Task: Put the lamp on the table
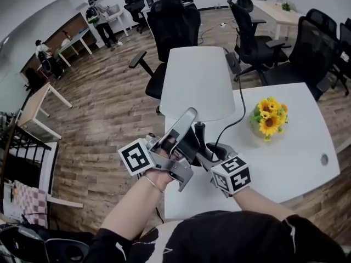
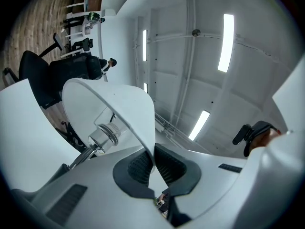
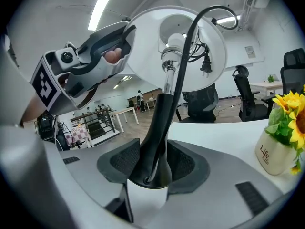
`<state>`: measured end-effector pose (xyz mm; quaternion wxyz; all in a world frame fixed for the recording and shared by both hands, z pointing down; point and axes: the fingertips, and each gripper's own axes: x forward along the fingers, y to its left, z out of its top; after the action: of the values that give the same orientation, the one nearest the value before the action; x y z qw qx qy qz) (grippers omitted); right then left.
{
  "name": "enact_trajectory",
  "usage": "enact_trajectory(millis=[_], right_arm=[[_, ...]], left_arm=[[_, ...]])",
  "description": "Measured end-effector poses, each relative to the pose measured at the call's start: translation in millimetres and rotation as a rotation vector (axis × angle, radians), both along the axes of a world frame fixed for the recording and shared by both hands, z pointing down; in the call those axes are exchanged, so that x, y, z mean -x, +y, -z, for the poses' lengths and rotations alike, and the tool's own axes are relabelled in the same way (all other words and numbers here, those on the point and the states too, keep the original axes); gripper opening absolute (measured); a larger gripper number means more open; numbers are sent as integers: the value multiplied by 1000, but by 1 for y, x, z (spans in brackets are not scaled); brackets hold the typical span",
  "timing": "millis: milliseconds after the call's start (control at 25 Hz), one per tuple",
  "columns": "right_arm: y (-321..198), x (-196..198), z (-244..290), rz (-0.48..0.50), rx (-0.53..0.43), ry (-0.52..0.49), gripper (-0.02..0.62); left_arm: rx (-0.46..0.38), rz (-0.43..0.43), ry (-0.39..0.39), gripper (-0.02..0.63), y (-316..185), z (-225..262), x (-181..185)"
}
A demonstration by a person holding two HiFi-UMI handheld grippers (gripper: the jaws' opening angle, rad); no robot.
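Surroundings: a sunflower pot (image 1: 267,119) stands on the bench (image 1: 296,163) right of the lamp (image 1: 197,84); office chairs (image 1: 175,23) stand beyond.
Lamp: upright over the bench's left part.
Left tool (image 2: 153,163): pressed together on the shade (image 2: 119,104) rim.
Right tool (image 3: 155,163): pinching the black stem (image 3: 164,123) low down.
Views: only the right gripper view shows the bulb (image 3: 175,44) and plug (image 3: 206,66) inside the shade.
Hands: side by side under the shade.

A pot of sunflowers (image 1: 269,119) stands near black office chairs (image 1: 175,22).

White lampshade (image 1: 198,81), blk stem (image 1: 201,130), white table (image 1: 299,166), yellow sunflowers (image 1: 269,118), brown wood-grain floor (image 1: 107,111)
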<state>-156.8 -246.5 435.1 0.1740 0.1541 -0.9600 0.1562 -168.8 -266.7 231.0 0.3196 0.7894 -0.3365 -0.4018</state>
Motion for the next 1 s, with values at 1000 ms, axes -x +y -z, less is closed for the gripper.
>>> enact_trajectory(millis=[1000], right_arm=[[-55, 6, -62, 43, 43, 21, 193]], left_arm=[[10, -43, -18, 14, -51, -65, 2]])
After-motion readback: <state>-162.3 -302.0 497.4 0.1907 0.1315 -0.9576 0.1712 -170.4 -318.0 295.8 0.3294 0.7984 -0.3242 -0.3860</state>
